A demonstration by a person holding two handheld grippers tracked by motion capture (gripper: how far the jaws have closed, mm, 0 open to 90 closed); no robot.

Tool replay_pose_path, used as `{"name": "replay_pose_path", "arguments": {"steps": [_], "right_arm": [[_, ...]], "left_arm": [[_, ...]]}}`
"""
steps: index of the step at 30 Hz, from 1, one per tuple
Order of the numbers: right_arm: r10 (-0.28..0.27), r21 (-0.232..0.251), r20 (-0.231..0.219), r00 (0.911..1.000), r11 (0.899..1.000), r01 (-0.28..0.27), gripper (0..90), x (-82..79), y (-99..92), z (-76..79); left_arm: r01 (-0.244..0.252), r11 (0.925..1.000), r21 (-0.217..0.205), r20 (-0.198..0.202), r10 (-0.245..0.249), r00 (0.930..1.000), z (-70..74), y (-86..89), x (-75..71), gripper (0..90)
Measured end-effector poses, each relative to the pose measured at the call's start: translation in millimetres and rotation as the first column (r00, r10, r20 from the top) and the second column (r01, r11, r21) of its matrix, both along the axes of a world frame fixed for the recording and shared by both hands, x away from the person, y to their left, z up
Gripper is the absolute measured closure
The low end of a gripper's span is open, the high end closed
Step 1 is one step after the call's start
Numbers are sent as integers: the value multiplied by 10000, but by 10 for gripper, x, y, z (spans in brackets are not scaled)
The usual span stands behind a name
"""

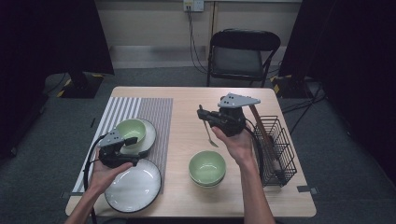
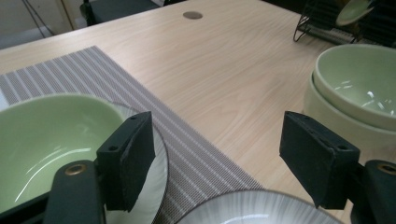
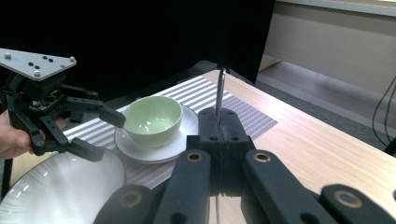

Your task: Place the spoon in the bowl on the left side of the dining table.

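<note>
My right gripper (image 1: pixel 202 114) hovers over the middle of the table, shut on the thin handle of a metal spoon (image 1: pixel 209 134). In the right gripper view the handle (image 3: pixel 220 91) sticks up out of the closed jaws. My left gripper (image 1: pixel 134 150) is open and holds nothing. It hangs between a green bowl (image 1: pixel 130 129) on a small white plate (image 1: pixel 150 135) and a large white plate (image 1: pixel 135 186). In the left gripper view its pads (image 2: pixel 133 156) stand wide apart over the striped placemat (image 2: pixel 196 158).
Two stacked green bowls (image 1: pixel 207 168) sit near the front centre, below the right hand. A black wire rack (image 1: pixel 276 144) with a wooden-handled utensil (image 1: pixel 259 125) stands at the right edge. Behind the table is a folding chair (image 1: pixel 243 56).
</note>
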State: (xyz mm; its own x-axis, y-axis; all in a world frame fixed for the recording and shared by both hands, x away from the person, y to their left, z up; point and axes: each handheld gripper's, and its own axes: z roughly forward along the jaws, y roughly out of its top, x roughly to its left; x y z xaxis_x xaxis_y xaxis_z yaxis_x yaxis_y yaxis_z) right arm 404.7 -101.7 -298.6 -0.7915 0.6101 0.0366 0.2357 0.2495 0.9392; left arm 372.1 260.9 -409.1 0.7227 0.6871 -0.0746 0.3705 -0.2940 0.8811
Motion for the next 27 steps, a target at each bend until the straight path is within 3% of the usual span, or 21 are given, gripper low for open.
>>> {"name": "replay_pose_path", "arguments": {"steps": [7, 15, 19, 23, 27], "right_arm": [[284, 48, 45, 9996, 9996, -284, 900, 38, 156, 49], [572, 119, -41, 9984, 9983, -572, 900, 91, 311, 51], [770, 140, 45, 9970, 9969, -770, 900, 115, 436, 184], [924, 68, 98, 9957, 9957, -925, 900, 130, 558, 234], [1084, 158, -101, 9941, 9940, -1083, 900, 160, 668, 135]], "left_arm": [[331, 9994, -65, 296, -329, 9990, 152, -167, 70, 284], [798, 9959, -427, 362, -783, 9963, 265, -355, 156, 306], [940, 9944, -474, 440, -920, 9948, 327, -432, 195, 311], [1488, 9843, -948, 735, -1421, 9871, 443, -493, 220, 340], [1619, 9774, -1360, 812, -1518, 9851, 466, -528, 244, 379]]}}
